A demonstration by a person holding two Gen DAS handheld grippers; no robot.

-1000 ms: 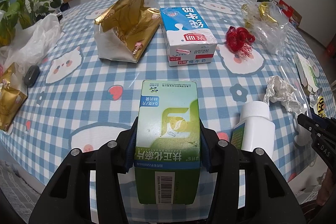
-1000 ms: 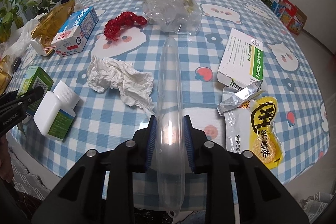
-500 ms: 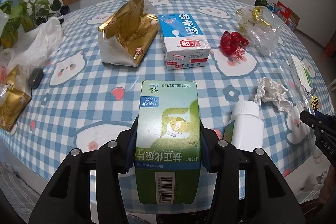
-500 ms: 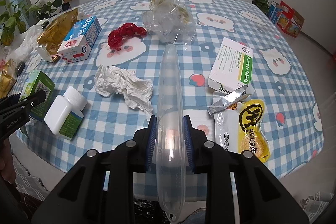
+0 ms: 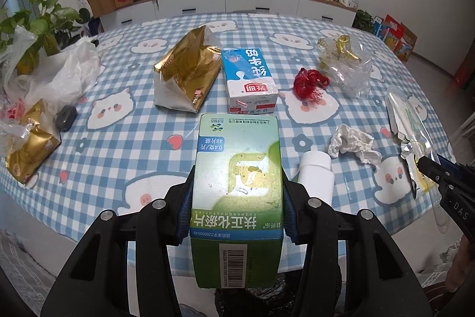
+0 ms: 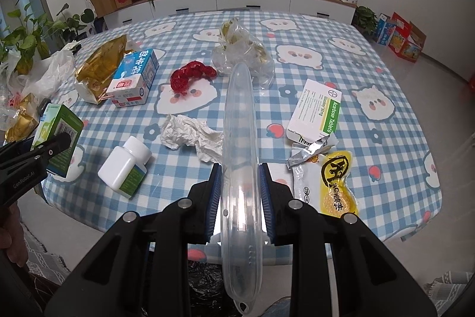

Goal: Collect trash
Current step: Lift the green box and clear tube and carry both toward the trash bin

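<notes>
On the desk (image 6: pixel 386 73), the pill bottle (image 6: pixel 124 168) sits left of the crumpled tissue (image 6: pixel 190 135), milk carton (image 6: pixel 133 79) behind both.

White bottle (image 6: pixel 124 168) and crumpled tissue (image 6: pixel 190 135) near table edge (image 6: pixel 267 259)

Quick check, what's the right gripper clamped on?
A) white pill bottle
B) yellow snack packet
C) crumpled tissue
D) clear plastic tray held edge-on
D: in the right wrist view the right gripper is shut on the clear plastic tray, both blue pads pressing on its sides; the white pill bottle, crumpled tissue and yellow snack packet lie on the table.
</notes>
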